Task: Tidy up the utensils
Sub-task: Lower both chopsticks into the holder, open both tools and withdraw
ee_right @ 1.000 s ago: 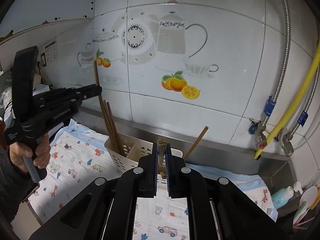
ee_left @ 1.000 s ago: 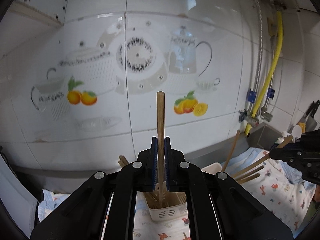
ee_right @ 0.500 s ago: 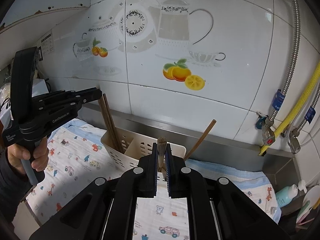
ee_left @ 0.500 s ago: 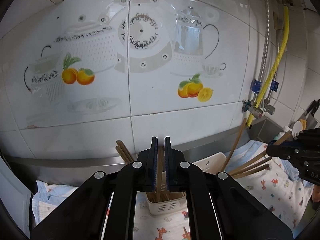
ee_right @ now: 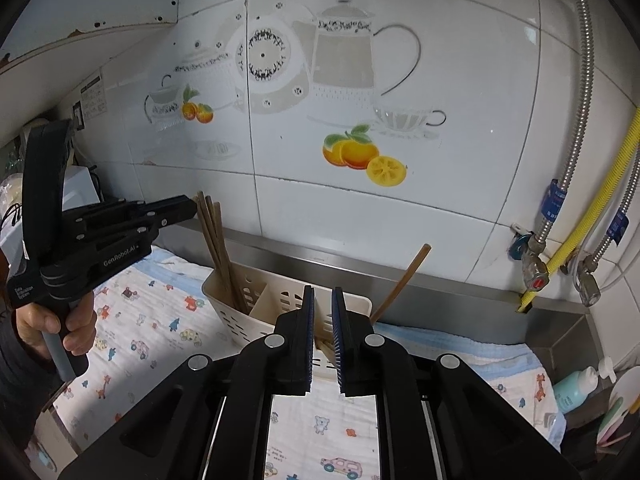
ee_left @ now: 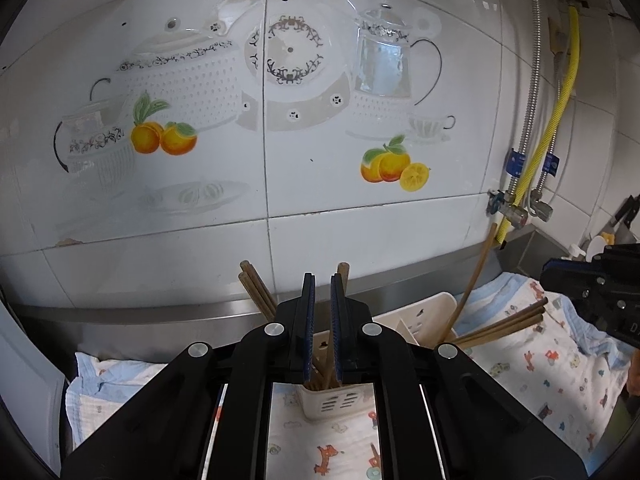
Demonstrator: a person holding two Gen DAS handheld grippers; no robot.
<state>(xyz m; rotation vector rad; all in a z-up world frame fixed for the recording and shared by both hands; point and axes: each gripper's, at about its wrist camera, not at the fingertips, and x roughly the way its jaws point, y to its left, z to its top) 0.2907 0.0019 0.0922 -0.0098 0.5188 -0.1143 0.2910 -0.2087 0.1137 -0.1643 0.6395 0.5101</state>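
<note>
A cream slotted utensil holder stands on a printed cloth by the tiled wall, also in the left wrist view. Several brown chopsticks stand in its left compartment, seen in the left wrist view too. One chopstick leans out of its right end. My left gripper is just above the holder, jaws slightly apart, with a chopstick leaning by the right pad, loose. My right gripper is slightly open and empty. Several chopsticks lie on the cloth under it.
The tiled wall with teapot and orange prints is close behind. A steel ledge runs along the wall. Pipes and a yellow hose hang at the right. A teal pump bottle and dishes sit at the far right.
My left gripper lowered its chopstick into the holder and opened a little, letting it go. My right gripper opened; the chopstick it held is no longer between its pads.
</note>
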